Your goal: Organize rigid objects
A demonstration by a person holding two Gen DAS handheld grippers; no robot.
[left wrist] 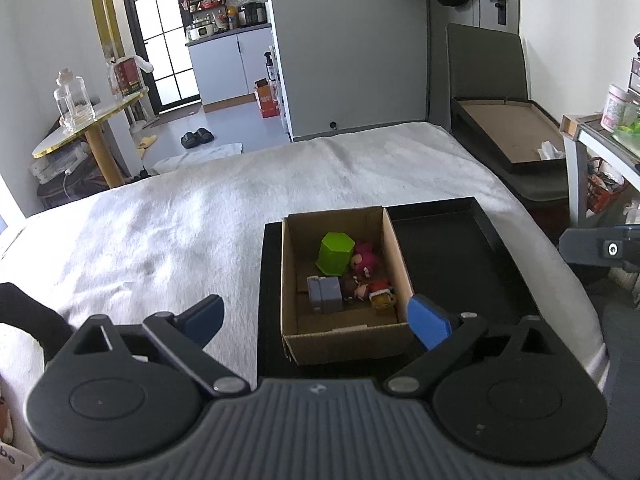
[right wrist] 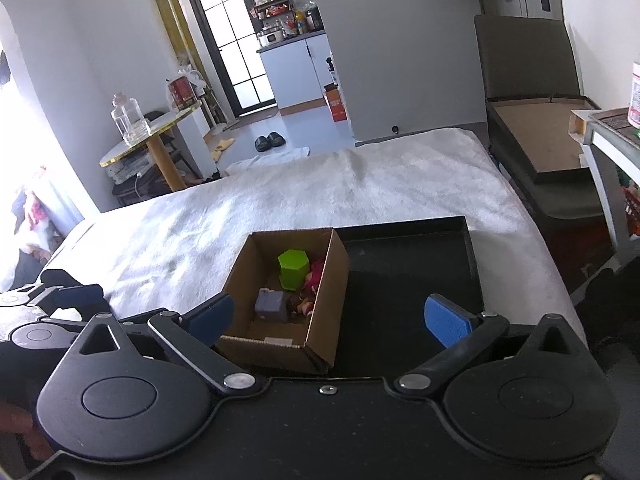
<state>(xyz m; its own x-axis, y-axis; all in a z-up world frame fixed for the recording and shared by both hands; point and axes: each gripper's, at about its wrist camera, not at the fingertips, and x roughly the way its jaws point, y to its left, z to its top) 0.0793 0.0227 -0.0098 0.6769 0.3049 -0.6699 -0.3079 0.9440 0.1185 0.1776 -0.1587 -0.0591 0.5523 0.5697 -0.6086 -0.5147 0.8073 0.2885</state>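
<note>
So the cardboard box (left wrist: 344,280) sits in the left half of a black tray (left wrist: 460,240), and the tray lies on a bed with a white fuzzy blanket (left wrist: 200,220). The box is plain brown, open on top, no print on it that I can make out.

Inside the box, going by the left wrist view:
- a lime green hexagonal cup (left wrist: 335,253) at about 12 o'clock, lying tipped
- a pink plush-looking figure (left wrist: 365,258) just beside it at 2 o'clock, touching the cup
- a grey-purple block (left wrist: 325,294) at 7 o'clock
- a couple of small dolls (left wrist: 370,292) at 4 o'clock, too small to tell details

The right half of the tray is bare black.

The left hand-held gripper (left wrist: 316,320) is spread wide, blue pads on either side of the near end of the box, nothing pinched between them and not touching it as far as I can tell. The right hand-held gripper (right wrist: 332,320) is wide too, one pad by the box's near left corner and the other over the bare tray, holding nothing.

Writing: nothing readable on the toys. A red tin (right wrist: 182,90) on the round side table at 10 o'clock has a label, but it's too blurry to read.
</note>
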